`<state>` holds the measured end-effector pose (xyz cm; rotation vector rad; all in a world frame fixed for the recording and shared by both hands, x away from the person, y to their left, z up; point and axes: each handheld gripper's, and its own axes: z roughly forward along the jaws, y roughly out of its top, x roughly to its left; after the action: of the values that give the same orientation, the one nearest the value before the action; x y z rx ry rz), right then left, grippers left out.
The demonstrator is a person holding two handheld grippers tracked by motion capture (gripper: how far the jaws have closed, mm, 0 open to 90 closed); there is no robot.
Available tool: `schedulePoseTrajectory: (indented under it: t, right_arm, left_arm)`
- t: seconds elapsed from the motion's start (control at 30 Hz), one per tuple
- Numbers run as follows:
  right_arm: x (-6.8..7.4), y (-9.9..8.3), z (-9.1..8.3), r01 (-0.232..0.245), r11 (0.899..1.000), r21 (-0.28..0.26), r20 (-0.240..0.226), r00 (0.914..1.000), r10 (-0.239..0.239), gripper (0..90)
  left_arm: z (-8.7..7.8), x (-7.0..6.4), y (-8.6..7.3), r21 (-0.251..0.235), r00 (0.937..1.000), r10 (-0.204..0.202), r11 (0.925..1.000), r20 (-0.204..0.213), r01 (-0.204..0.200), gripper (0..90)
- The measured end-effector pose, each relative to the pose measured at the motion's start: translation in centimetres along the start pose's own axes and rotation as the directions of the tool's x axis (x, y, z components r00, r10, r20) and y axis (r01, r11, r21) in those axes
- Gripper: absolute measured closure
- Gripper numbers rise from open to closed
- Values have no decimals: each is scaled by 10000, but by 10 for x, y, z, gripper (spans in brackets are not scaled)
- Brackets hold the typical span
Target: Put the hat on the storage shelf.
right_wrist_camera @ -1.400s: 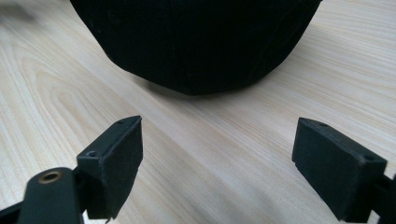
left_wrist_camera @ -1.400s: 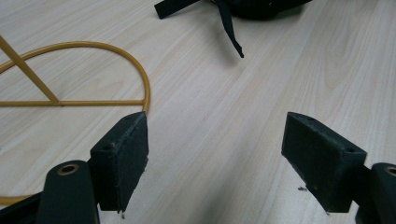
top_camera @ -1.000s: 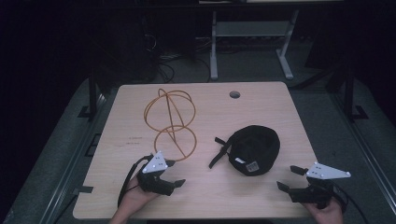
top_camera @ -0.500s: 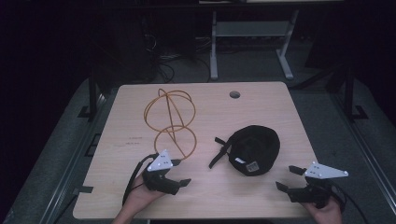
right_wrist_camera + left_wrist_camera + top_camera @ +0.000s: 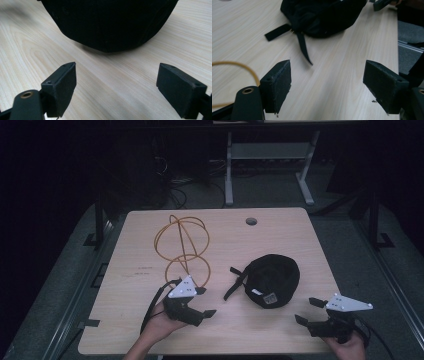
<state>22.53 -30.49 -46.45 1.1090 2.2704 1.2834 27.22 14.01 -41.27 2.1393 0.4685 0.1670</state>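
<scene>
A: Black cap (image 5: 274,279), position? And log things from largest to smallest.

B: Room first. Dark throughout, grey carpet floor (image 5: 65,285) around the table, a pale metal stand (image 5: 267,157) behind the far edge, loose cables (image 5: 182,180) on the floor left of it. Next, the table (image 5: 130,270): light wood-grain top, rectangular, with a round cable hole (image 5: 251,221) near the far edge, right of centre. Faint small print on the left half of the top, too small to read.

A: And the cap?

B: Right half of the table, nearer the front edge, lying flat. Two black straps (image 5: 236,281) trail from its left side onto the wood. A small pale label shows on its near side.

A: Anything else on the surface?

B: An orange wire frame (image 5: 182,245) of looped rings, left of centre, standing up from the top and well apart from the cap.

A: Grippers?

B: Left gripper (image 5: 204,302) sits at the near foot of the wire frame, held from below by a hand (image 5: 157,325). Jaws wide apart, nothing between them; in the left gripper view they frame bare wood, with the straps and cap beyond. Right gripper (image 5: 306,311) is at the front right corner, just beside the cap's near right side, not touching. Jaws wide apart and empty; the right gripper view has the cap close ahead, between them but beyond the tips.
</scene>
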Motion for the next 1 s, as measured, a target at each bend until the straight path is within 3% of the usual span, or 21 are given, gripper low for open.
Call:
schedulePoseTrajectory:
  t: [0.23,0.6,0.83,1.0]
  right_arm:
    - [0,-1,-2,23,9999,-104,-13,10000,-23,158]
    - [-2,-1,-6,-51,9998,-211,-49,10000,50,158]
    - [-2,-1,-6,-14,9997,-242,-73,10000,12,158]
    - [-2,-1,-6,-32,9996,-273,-107,9999,29,158]
  left_arm:
    - [11,-3,17,-90,9977,-211,9997,649,217,221]
    - [25,-11,41,167,9947,238,9995,997,-255,219]
    - [36,-18,63,224,9893,780,9964,1234,-813,219]
    - [46,-22,76,217,9854,903,9953,1446,-944,219]
